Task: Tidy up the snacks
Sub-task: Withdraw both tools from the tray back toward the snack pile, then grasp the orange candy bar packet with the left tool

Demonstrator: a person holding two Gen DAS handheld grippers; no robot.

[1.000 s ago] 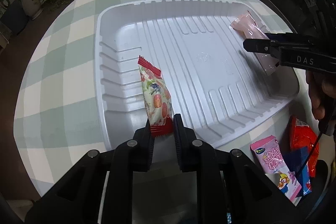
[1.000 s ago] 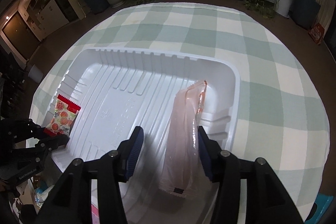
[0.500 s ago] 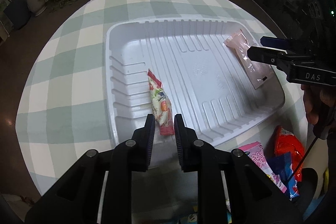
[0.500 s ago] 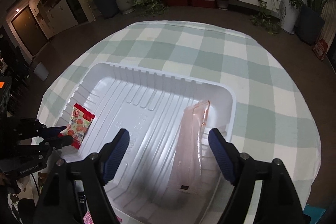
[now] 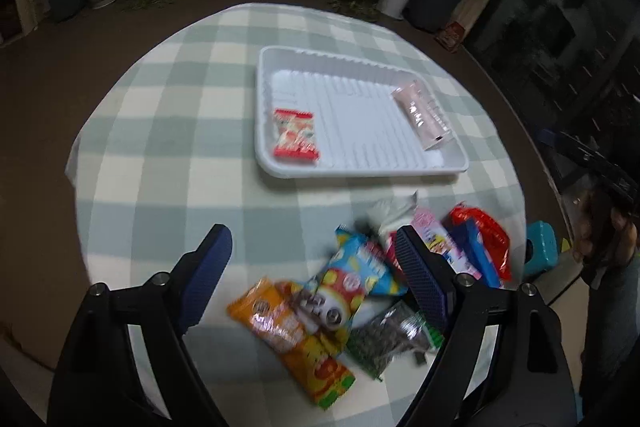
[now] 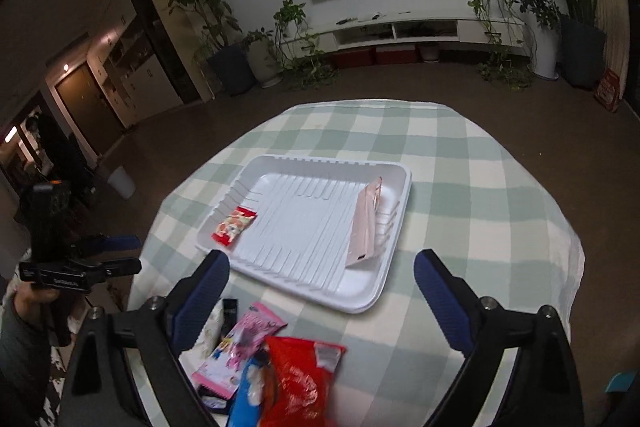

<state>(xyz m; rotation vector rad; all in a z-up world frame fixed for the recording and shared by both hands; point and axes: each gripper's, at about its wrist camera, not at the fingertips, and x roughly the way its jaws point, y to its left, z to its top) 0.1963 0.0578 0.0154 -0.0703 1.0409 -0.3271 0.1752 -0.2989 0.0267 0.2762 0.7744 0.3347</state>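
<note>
Lying flat in the white tray [image 5: 362,169] are two snacks: a red-and-white packet [image 5: 295,139] at its left end and a long pink packet [image 5: 424,119] against its right wall, well apart from each other. Most of the tray floor between them is bare. The tray sits on the checked cloth of the desk [image 5: 168,131]. Nearer the cameras, a loose pile of unsorted snacks [image 5: 360,291] lies on the cloth, among them an orange packet [image 5: 292,343], a blue packet [image 5: 360,267] and a red bag [image 6: 300,379].

Left gripper [image 5: 316,275] hangs above this pile, jaws opening wide, nothing between them. Right gripper [image 6: 324,291] is likewise empty, jaws opening, over the pile's edge.

Judgement: a placing step is complete; the step in hand is selecting the next snack. The next move calls for lowering onto one packet at the top of the overlapping pile and closing on that alone.
</note>
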